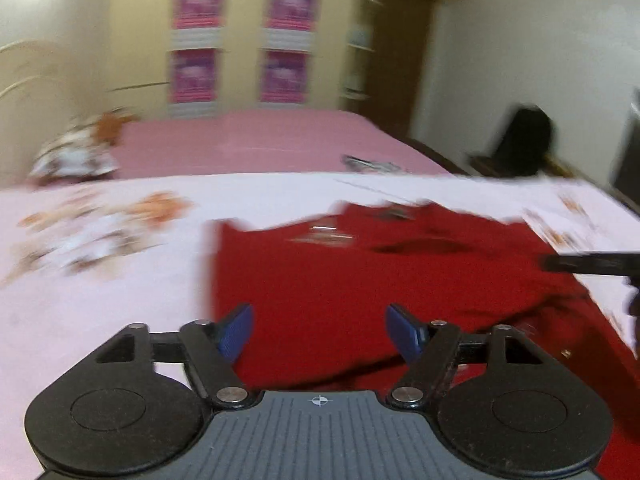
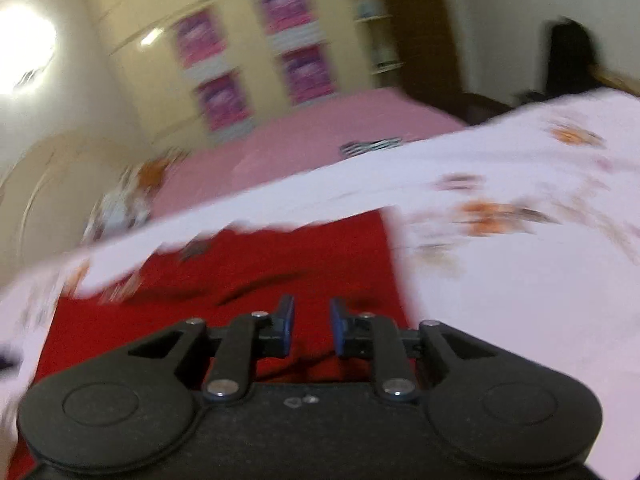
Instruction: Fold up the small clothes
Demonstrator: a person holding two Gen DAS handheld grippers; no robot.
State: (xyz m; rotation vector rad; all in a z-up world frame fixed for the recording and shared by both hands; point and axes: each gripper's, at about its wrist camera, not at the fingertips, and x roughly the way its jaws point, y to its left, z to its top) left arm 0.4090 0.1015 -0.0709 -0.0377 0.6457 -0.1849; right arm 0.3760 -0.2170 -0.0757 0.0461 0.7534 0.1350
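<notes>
I see left gripper [image 1: 319,334] released wide, right gripper [image 2: 311,330] slightly parted, both empty over red garment [image 1: 400,280] on sheet [image 1: 100,300].

Seemingly a bedroom: bed [image 1: 280,140], wardrobe [image 1: 240,40]

Cream wardrobe [image 1: 240,40] behind pink bed [image 1: 260,140]

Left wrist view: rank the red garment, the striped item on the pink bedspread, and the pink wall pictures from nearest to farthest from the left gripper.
From the left gripper:
1. Red garment, directly ahead beneath the fingers.
2. Striped item, farther back on the bed, slightly right.
3. Pink wall pictures, on the far wall.
</notes>
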